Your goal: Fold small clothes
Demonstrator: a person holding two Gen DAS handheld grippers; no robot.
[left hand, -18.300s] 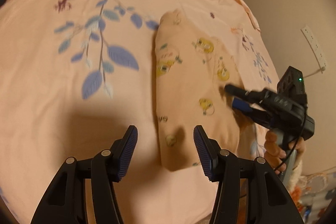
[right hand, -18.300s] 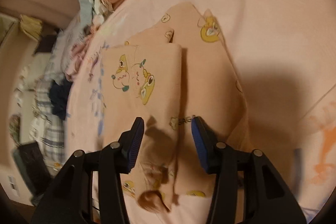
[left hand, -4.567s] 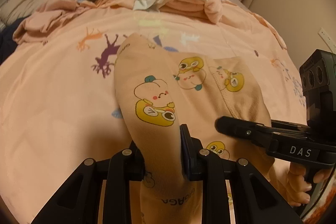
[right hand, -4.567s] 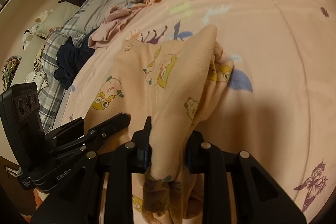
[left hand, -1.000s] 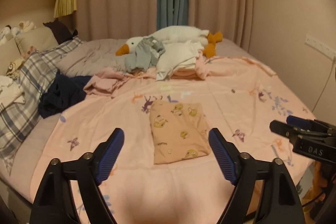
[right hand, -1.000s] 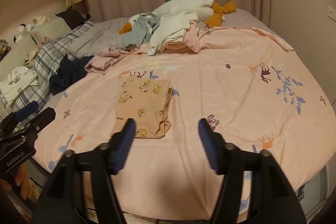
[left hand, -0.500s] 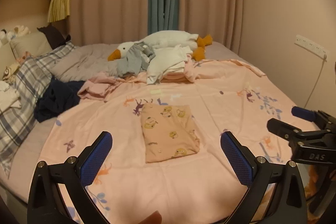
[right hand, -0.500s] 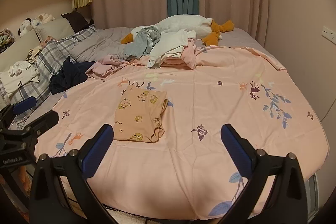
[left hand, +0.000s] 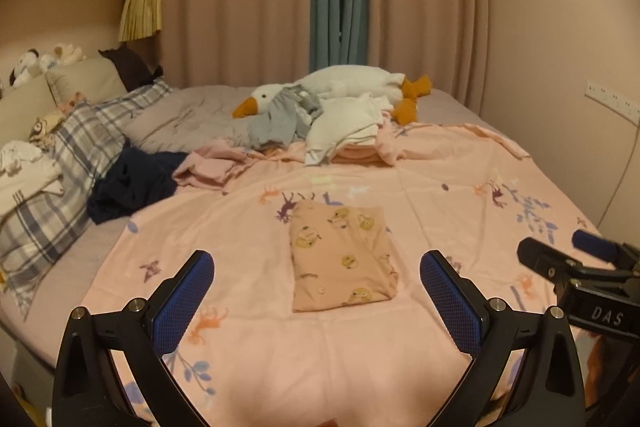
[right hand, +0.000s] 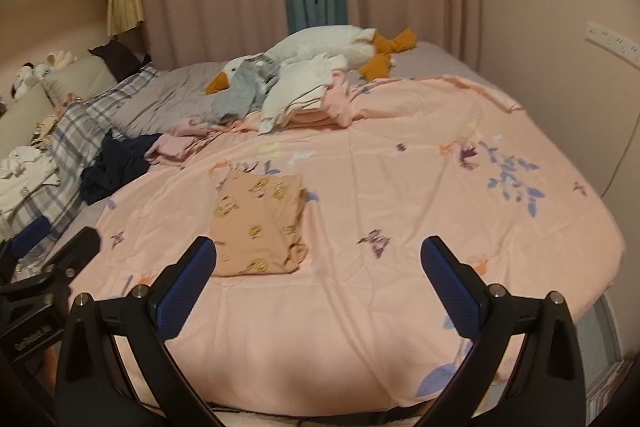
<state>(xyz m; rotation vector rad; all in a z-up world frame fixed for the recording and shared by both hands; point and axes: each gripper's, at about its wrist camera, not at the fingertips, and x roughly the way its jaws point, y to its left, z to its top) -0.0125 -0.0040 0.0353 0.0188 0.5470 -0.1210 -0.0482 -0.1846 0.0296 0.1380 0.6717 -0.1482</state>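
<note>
- Bed fills both views, spread with a pink sheet printed with small animals and blue leaf sprigs; tall pink curtains hang behind it.
- Plush goose, white with an orange beak and feet, lies across the far side of the bed, with a loose heap of pale and grey clothes piled against it.
- Checked pillow sits on the person's left side of the bed, with a crumpled dark navy garment beside it.
- Folded peach garment, printed with yellow cartoon faces, lies flat near the middle of the sheet as a neat rectangle; nothing touches it. In the right wrist view it sits left of centre, partly behind the left fingertip there.
- Left gripper is held level above the near edge of the bed, pointing toward the curtains. Its two blue-padded fingers are spread wide with nothing between them, and the folded garment shows in the gap, well beyond the tips.
- Right gripper is held the same way, level and facing forward, fingers spread wide and holding nothing. It also appears at the right edge of the left wrist view, well apart from the garment.
</note>
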